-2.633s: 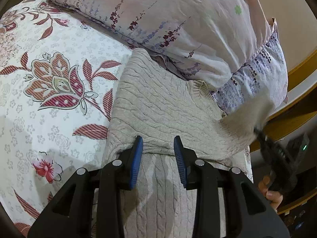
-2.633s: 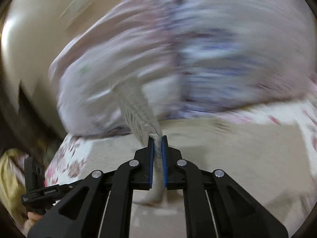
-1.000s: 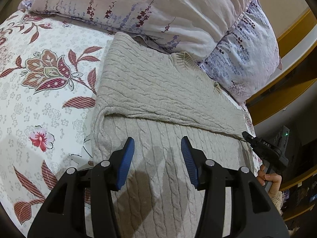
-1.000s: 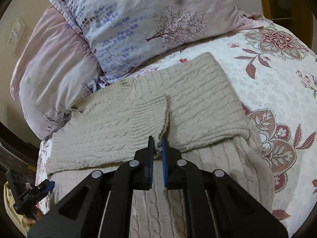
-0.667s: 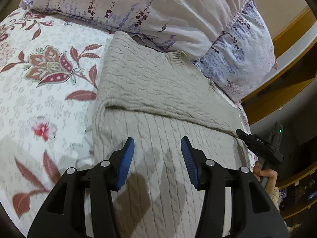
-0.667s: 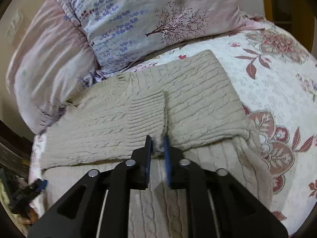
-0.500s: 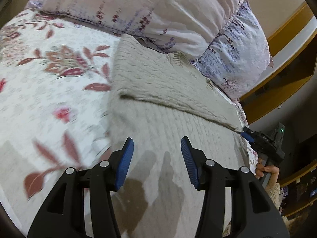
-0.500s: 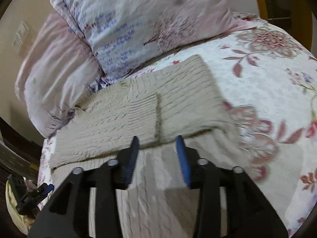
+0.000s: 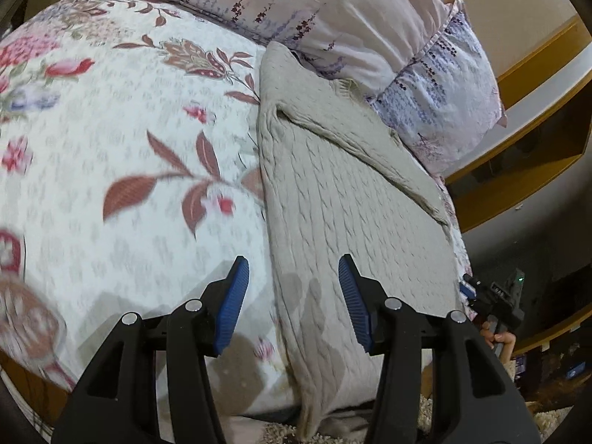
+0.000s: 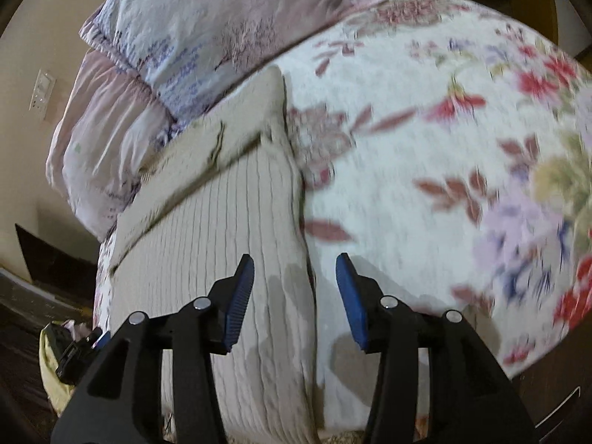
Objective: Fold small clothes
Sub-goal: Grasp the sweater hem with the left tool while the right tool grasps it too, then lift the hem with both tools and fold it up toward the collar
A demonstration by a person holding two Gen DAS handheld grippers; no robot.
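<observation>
A beige cable-knit sweater [image 9: 351, 203] lies flat on the bed, both sleeves [image 9: 333, 125] folded across its chest below the pillows. My left gripper [image 9: 292, 270] hovers open over the sweater's left side edge near the hem, with nothing pressed between its blue pads. In the right wrist view the sweater [image 10: 222, 222] fills the left half. There my right gripper [image 10: 294, 266] hangs open over the garment's right side edge, also holding nothing. The right gripper [image 9: 467, 288] also shows at the far right of the left wrist view, held by a hand [image 9: 499, 340].
A floral bedspread [image 9: 111, 129] covers the bed beside the sweater. Two pale printed pillows [image 9: 333, 11] lie against its collar end. A wooden bed frame [image 9: 518, 140] runs along the right. The bed's near edge drops to carpet [image 9: 281, 433] just under the grippers.
My right gripper let go of the sleeve cuff and opened. Both grippers drew back from the folded sleeves to the hem end, each ending over a side edge of the sweater.
</observation>
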